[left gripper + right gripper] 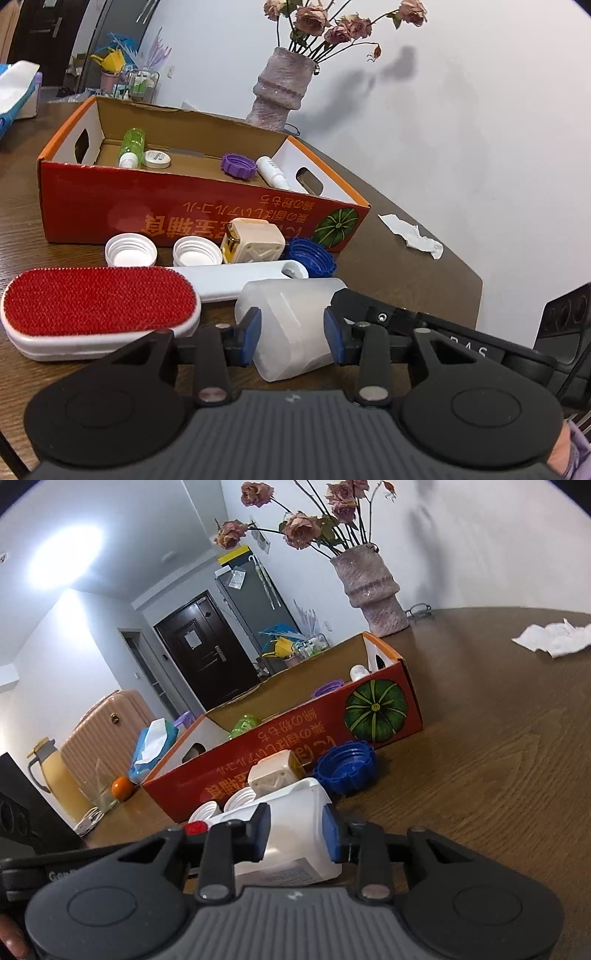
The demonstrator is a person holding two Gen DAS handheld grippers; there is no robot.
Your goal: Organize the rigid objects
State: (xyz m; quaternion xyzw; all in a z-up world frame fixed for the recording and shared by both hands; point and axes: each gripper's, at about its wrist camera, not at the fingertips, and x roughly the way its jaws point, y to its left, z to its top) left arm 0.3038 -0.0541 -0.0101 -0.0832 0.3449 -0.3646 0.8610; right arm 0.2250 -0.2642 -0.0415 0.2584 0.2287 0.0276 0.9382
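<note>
A: In the left wrist view, where did the left gripper (292, 332) stand?

B: It stood low over the brown wooden table (388, 266). Its two blue pads were placed on either side of a translucent white plastic container (291, 325) that lay on its side. The pads looked to be touching its walls, so I judged it was pinching the container, though maybe not yet firmly.

A: And what lay around it?

B: To the left, a red lint brush with a white handle (99, 306). Farther away were two white screw caps (131, 251), a cream power adapter (253, 242) and a blue ribbed cap (310, 256), all just in front of the red cardboard box (192, 218). Inside the box were already a green bottle (132, 146), a purple cap (239, 166) and a white tube (273, 171).

A: What did the right wrist view show?

B: The right gripper (295, 832) had its pads on the two sides of the same white container (291, 830), from the opposite end. It seemed to clamp it also. The box (295, 753) was just behind, and a crumpled tissue (550, 638) lay far to the right.

A: Which step was that?

B: I believed it was the grasping of the container. The next move called for lifting it over the near wall and setting it in a free place in the box, without hitting the caps.
</note>
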